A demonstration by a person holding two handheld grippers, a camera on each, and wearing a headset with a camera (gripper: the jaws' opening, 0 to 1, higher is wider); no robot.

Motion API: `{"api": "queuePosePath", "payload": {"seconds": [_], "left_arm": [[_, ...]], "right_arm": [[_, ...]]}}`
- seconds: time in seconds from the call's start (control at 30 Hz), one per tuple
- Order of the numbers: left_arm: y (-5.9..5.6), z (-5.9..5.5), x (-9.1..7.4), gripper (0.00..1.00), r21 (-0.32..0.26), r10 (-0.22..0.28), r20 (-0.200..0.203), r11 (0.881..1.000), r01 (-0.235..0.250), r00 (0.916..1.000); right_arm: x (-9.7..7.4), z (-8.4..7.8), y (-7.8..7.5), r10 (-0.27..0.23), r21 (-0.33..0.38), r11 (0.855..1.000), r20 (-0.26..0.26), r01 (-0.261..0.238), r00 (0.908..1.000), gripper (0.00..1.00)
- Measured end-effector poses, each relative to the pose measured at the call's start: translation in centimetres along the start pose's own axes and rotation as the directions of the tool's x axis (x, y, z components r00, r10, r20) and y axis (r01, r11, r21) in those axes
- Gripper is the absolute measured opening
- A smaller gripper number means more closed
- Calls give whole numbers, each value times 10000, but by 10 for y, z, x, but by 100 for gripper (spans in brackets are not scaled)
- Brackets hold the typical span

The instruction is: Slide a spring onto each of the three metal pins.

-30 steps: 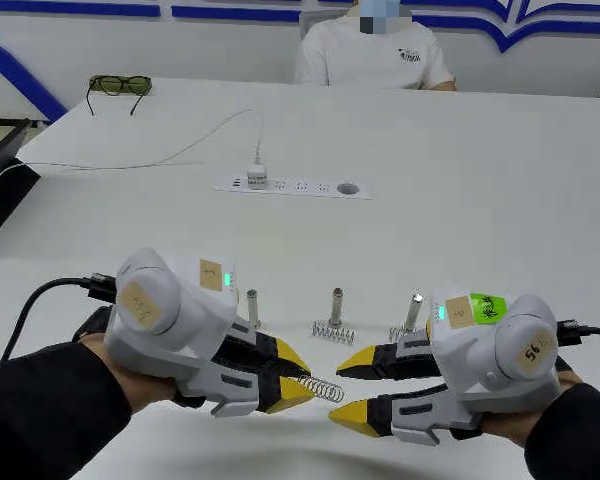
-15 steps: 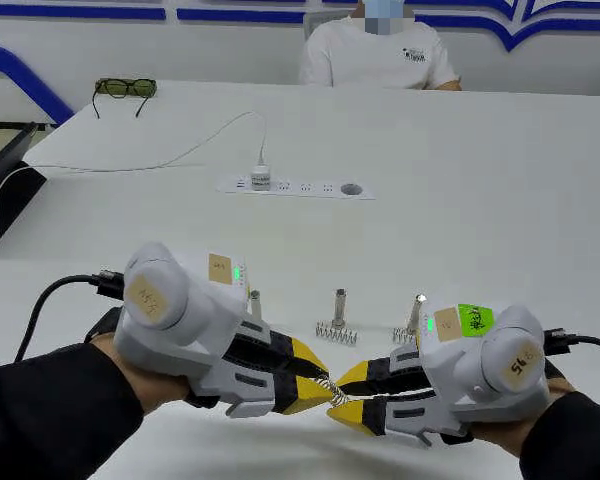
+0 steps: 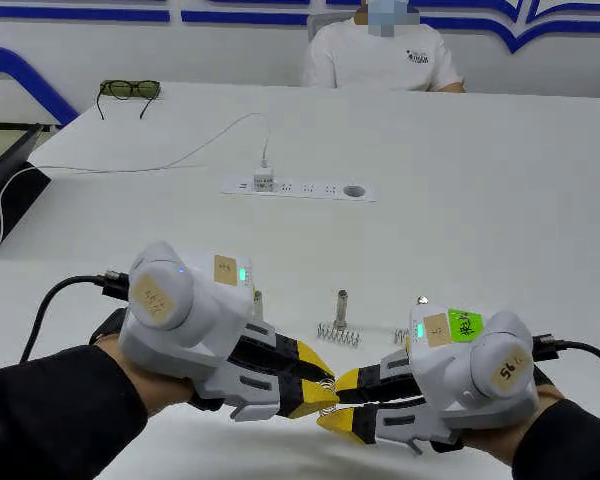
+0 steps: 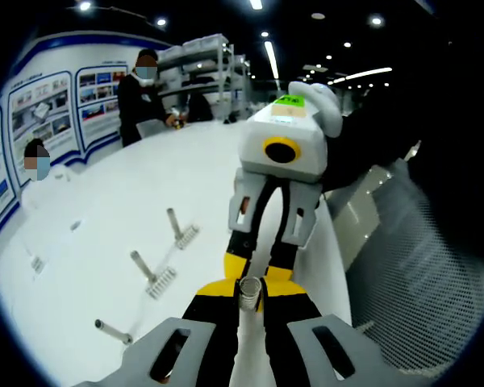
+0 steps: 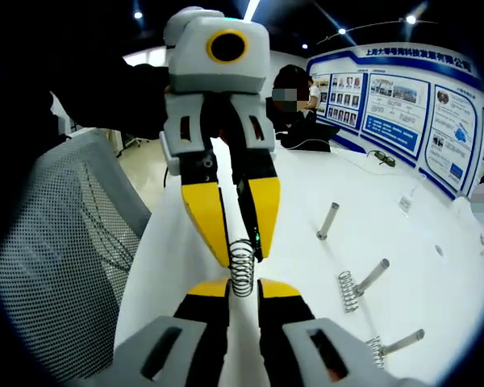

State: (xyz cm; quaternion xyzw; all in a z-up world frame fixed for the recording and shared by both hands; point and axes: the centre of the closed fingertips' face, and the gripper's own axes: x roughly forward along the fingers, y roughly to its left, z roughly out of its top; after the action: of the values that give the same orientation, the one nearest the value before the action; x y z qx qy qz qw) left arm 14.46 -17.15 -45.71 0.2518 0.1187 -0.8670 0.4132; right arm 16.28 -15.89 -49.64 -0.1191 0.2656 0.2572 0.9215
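- The left gripper (image 4: 251, 298) is clamped on a spring (image 4: 250, 292), which juts out past its yellow tips.
- The right gripper (image 5: 244, 289) faces it tip to tip. Its jaws sit narrowly on either side of the spring's free end, but I cannot tell whether they press it.
- The right gripper carries a green sticker (image 3: 464, 325) with writing too small to read, and a tan sticker (image 3: 508, 372) that reads like "56". The left gripper's tan stickers (image 3: 152, 297) bear handwriting I cannot make out.
- A second ago the grippers were apart and the right jaws were spread wide. Now the tips meet around the spring.
- Both hands, in dark sleeves, hold the grippers low over the white table (image 3: 480, 200), angled inward at each other.
- Just behind stand the three pins (image 3: 341, 303), unchanged. The left pin is bare, and loose springs (image 3: 338, 333) lie at the feet of the middle and right pins.
- Farther back are a power strip (image 3: 298, 188), glasses (image 3: 130, 90) and a seated person in a white shirt (image 3: 383, 55).
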Motion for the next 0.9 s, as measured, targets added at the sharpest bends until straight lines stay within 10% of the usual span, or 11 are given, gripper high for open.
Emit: {"api": "queuePosePath", "payload": {"seconds": [0.43,0.9], "left_arm": [[34,-17,-32,10,-471,861,-180,9951,-868,9961],[77,-22,-57,10,-723,1796,-441,9805,-1825,9827]], "right_arm": [[-42,-4,-25,-1065,780,9914,112,1053,9943,30],[-98,-35,-52,-2784,2231,9357,-84,2732,9604,50]]}}
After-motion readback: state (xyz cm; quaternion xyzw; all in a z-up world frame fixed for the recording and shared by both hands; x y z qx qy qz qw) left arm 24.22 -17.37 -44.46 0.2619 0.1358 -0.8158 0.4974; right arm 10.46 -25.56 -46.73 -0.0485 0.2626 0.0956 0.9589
